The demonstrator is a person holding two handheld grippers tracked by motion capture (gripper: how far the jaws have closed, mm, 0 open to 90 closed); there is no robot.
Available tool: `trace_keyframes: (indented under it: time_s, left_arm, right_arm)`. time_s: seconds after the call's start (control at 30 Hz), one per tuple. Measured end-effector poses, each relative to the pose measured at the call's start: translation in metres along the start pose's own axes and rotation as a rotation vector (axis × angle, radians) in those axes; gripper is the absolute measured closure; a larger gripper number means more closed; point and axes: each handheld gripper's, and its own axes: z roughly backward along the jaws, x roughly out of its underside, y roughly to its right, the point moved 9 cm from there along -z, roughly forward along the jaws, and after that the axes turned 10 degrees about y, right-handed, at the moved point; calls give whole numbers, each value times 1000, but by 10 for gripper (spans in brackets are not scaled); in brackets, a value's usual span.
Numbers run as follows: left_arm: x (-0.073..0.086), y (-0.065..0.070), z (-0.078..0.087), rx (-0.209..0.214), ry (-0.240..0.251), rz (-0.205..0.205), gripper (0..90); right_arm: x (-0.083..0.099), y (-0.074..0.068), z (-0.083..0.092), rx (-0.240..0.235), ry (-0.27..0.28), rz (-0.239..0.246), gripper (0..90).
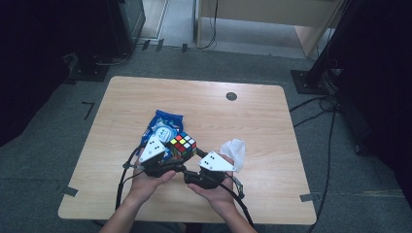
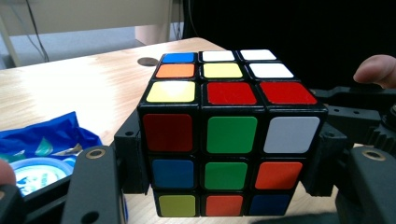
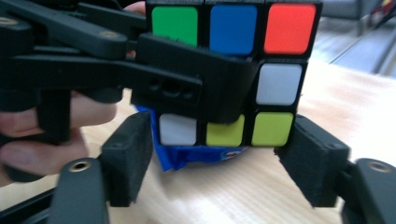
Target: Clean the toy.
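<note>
Scrambled colours cover the cube (image 2: 229,135): red, green and white squares face me, held above the wooden table (image 1: 243,116). Left lies a blue packet (image 1: 163,127), right a white tissue (image 1: 234,151). My left gripper (image 2: 224,163) clamps the cube's sides. My right gripper (image 3: 215,158) is unclenched, pads just beside its bottom row.

My right claw (image 3: 217,156) straddles the cube's (image 3: 275,88) bottom row, jaws just beside it, not pressing; my left claw (image 3: 187,88) clamps the cube above the counter (image 3: 373,107).
</note>
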Motion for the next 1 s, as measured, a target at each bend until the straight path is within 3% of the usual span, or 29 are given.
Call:
trace_keyframes:
  time_s: [0.1, 0.37, 0.5, 0.77, 1.0]
  left_arm:
    - [-1, 0, 1, 6, 6, 7, 337]
    - [2, 1, 1, 26, -44, 16, 330]
    - [0, 1, 1, 45, -68, 28, 316]
    - [4, -1, 0, 36, -137, 44, 309]
    - [11, -2, 0, 51, -217, 74, 312]
  right_arm:
    - [-1, 0, 1, 12, 24, 18, 346]
    - [2, 2, 2, -6, 18, 92, 350]
    - [4, 2, 5, -7, 14, 192, 351]
    - [12, -3, 6, -6, -12, 368, 351]
    - [18, -3, 5, -16, -33, 437, 350]
